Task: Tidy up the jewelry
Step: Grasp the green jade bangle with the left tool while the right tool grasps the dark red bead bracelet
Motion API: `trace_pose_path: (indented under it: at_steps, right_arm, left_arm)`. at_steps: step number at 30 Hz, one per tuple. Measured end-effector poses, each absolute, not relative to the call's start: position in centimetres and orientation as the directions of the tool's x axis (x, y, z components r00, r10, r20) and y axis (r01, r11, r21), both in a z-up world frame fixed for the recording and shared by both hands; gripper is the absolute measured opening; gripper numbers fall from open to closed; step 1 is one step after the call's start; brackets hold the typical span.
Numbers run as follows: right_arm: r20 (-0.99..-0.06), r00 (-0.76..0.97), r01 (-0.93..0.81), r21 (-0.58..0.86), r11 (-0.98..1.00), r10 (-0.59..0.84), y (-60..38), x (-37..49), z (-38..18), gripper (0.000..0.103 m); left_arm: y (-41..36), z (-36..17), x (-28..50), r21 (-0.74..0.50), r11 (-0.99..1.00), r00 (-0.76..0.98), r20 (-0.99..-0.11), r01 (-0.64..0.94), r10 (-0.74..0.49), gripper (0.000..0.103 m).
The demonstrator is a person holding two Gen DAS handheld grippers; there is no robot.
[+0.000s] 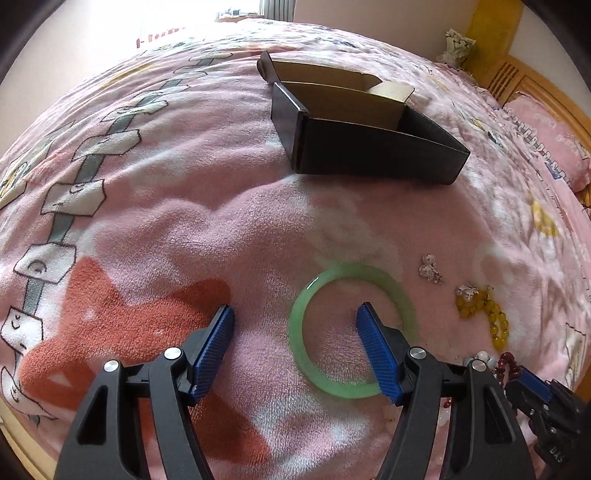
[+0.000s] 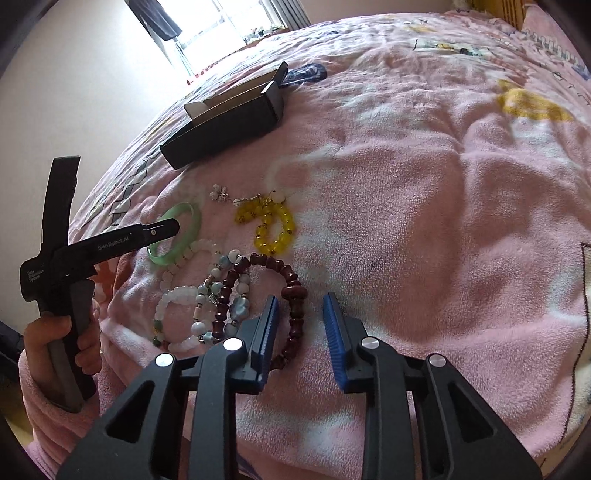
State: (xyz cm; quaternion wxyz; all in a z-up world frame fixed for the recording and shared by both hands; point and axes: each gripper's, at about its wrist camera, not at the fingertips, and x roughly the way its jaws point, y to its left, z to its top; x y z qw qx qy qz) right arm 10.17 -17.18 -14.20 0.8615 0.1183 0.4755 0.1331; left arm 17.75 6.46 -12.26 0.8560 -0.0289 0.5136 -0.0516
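My left gripper (image 1: 295,310) is open and low over the pink blanket. One finger sits inside a green bangle (image 1: 297,332) and the other outside it, so the ring's left arc lies between the pads, untouched. My right gripper (image 2: 301,298) is narrowly open, with one side of a dark red bead bracelet (image 2: 293,321) between its pads, and they do not press on it. Beside that lie a blue-bead bracelet (image 2: 221,284), a pale bead bracelet (image 2: 173,295), yellow beads (image 2: 273,225) and clear earrings (image 2: 219,194). An open black box (image 1: 369,147) stands beyond.
Everything lies on a bed under a pink patterned blanket (image 1: 184,221). A pink pillow (image 1: 546,147) and a wooden headboard (image 1: 517,81) are at the far right. A hand (image 2: 55,339) holds the left gripper's handle. A window (image 2: 229,22) is behind the bed.
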Motion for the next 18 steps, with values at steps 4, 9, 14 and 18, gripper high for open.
trace_pose_path:
  at_steps: [4,9,14,18]
  right_arm:
    - [-0.791,0.527,-0.131,0.286,0.949,0.311,-16.5,9.9,-14.4,0.022]
    - [-0.79,0.543,-0.151,0.242,0.958,0.285,-15.9,9.7,-14.4,0.015]
    - [-0.785,0.559,-0.164,0.212,0.963,0.268,-15.5,9.3,-14.2,0.015]
    - [-0.774,0.563,-0.164,0.237,0.958,0.288,-15.7,8.8,-13.6,0.015]
  left_arm:
    - [6.1,-12.7,18.0,-0.07,0.997,0.494,-0.865,0.044,-0.082,0.064]
    - [6.3,-12.4,17.5,-0.037,0.999,0.528,-0.848,0.033,-0.049,0.043]
    - [6.1,-12.0,17.5,-0.031,0.998,0.542,-0.838,0.052,-0.054,0.028]
    - [6.4,-11.6,17.5,-0.063,0.996,0.544,-0.835,0.065,-0.089,0.016]
